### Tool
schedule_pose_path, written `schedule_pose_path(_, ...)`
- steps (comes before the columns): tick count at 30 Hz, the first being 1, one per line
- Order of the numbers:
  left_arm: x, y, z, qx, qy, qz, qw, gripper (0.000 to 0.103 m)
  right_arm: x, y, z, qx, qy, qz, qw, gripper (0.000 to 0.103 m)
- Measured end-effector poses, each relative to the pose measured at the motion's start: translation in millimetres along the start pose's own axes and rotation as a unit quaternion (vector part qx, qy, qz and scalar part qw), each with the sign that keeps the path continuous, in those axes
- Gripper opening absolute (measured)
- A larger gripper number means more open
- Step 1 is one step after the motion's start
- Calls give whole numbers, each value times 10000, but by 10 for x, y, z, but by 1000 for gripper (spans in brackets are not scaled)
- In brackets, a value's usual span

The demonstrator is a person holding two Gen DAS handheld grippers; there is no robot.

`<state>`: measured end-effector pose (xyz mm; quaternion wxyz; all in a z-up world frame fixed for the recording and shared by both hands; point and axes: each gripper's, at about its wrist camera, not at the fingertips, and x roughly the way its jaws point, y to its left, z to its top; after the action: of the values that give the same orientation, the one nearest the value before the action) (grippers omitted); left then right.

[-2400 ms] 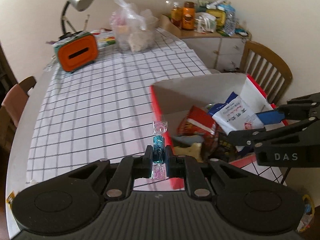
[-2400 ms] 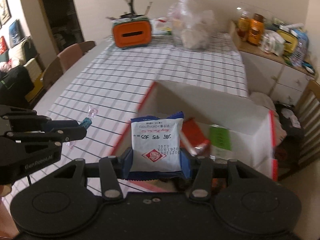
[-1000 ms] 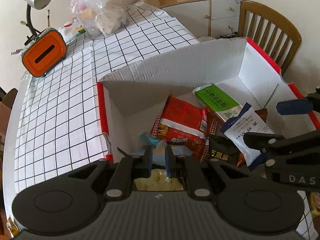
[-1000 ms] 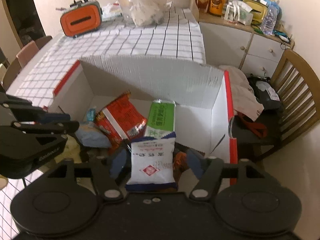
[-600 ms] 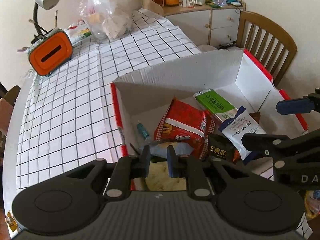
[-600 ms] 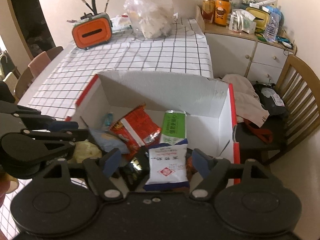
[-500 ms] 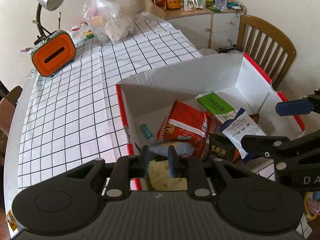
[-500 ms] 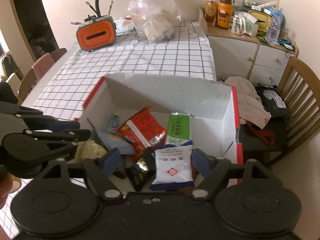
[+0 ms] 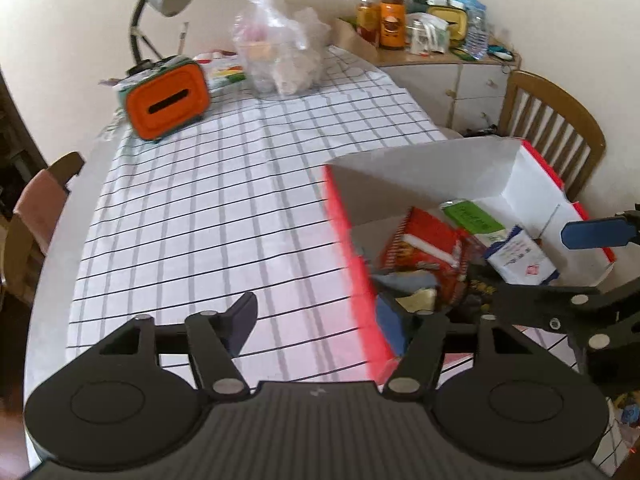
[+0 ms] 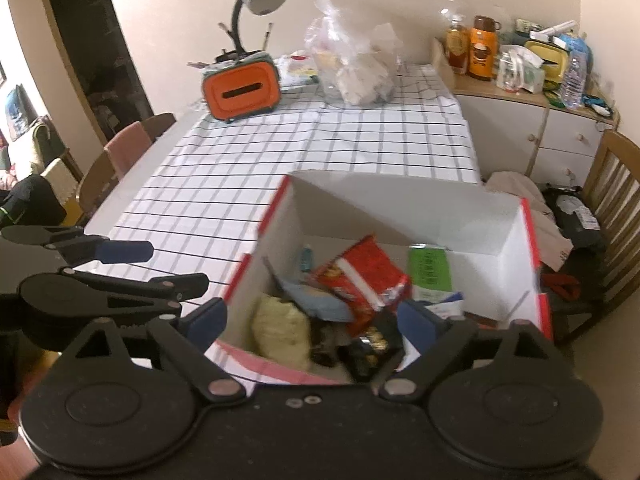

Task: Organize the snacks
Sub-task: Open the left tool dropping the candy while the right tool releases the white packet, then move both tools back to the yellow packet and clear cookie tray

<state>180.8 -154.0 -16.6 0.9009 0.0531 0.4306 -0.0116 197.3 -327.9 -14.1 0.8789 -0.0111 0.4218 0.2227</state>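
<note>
With both the left gripper point(image 9: 320, 322) and right gripper point(image 10: 308, 320) just opened and empty, a clean retreat above the box point(image 10: 400, 208) was best favoured.

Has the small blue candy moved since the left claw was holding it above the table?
Yes. The blue candy now lies inside the box, near its left wall, and the left claw is open and empty.

Probably home: tablecloth point(image 9: 224, 200), wooden chair point(image 9: 552, 120)
</note>
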Motion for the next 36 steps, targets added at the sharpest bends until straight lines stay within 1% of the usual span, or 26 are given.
schedule_pose_path(1, -27, 60, -24, -31, -38, 26, 10000, 74, 7, 55, 0, -16, 2, 28, 10000, 93)
schedule_pose_path(2, -53, 118, -46, -60, -70, 45, 9999, 75, 14, 113, 3, -35, 2, 52, 10000, 94)
schedule_pose_path(6, -162, 369, -157, -165, -137, 129, 9997, 77, 58, 359, 6, -136, 8, 183, 9997, 94)
schedule_pose_path(8, -217, 510, -219, -219, -183, 161, 9995, 81, 90, 488, 11, -184, 6, 231, 9996, 95)
schedule_pose_path(10, -267, 644, -285, -274, -219, 197, 9992, 83, 132, 609, 22, -202, 9, 298, 9994, 99)
schedule_pose_path(17, -390, 1199, -539, -558, -272, 277, 9977, 87, 269, 1092, 14, -393, 31, 525, 9978, 101)
schedule_pose_path(21, -402, 1577, -694, -809, -165, 301, 9961, 87, 389, 1395, 11, -528, 123, 667, 9963, 102)
schedule_pose_path(29, -290, 2300, -987, -1142, 163, 839, 9898, 87, 759, 2012, 6, -920, 378, 776, 9920, 102)
schedule_pose_path(32, -234, 2534, -1090, -1137, 289, 894, 9891, 87, 910, 2211, -13, -1044, 476, 827, 9899, 102)
schedule_pose_path(34, -211, 2660, -1160, -1048, 340, 858, 9902, 87, 985, 2315, -40, -1068, 544, 852, 9891, 102)
schedule_pose_path(36, -187, 2787, -1226, -966, 367, 902, 9905, 87, 1080, 2421, -50, -1089, 621, 886, 9881, 102)
